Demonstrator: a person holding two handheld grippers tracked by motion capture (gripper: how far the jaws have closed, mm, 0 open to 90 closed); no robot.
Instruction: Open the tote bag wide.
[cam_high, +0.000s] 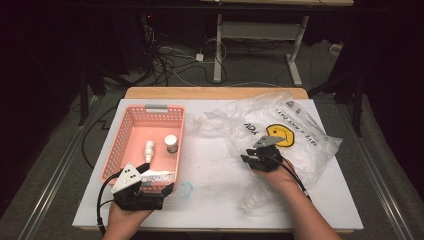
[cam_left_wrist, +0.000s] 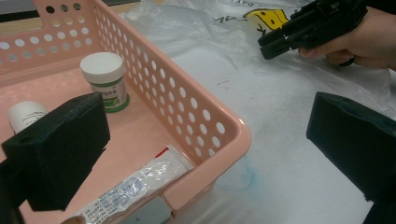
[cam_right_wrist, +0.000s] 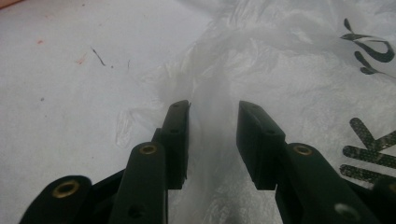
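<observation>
A pink perforated basket (cam_high: 150, 109) stands on the left of the white table. It holds a white-capped jar with a green label (cam_high: 171, 143), a small white bottle (cam_high: 149, 150) and a flat tube (cam_high: 157, 176). My left gripper (cam_high: 156, 179) is wide open, its jaws straddling the basket's near right corner (cam_left_wrist: 205, 121). The jar (cam_left_wrist: 105, 79) and the tube (cam_left_wrist: 135, 184) lie inside that corner. A crumpled clear plastic bag (cam_high: 300, 125) with a yellow smiley print covers the right side. My right gripper (cam_right_wrist: 214, 109) stands open over the bag's left edge, and a raised fold of the bag (cam_right_wrist: 280, 60) runs between its jaws.
A faint blue smear (cam_high: 186, 189) marks the table just right of the basket's near corner. Bare white tabletop (cam_high: 210, 160) lies between basket and bag. Beyond the wooden far edge (cam_high: 215, 93) are floor cables and a desk frame (cam_high: 260, 35).
</observation>
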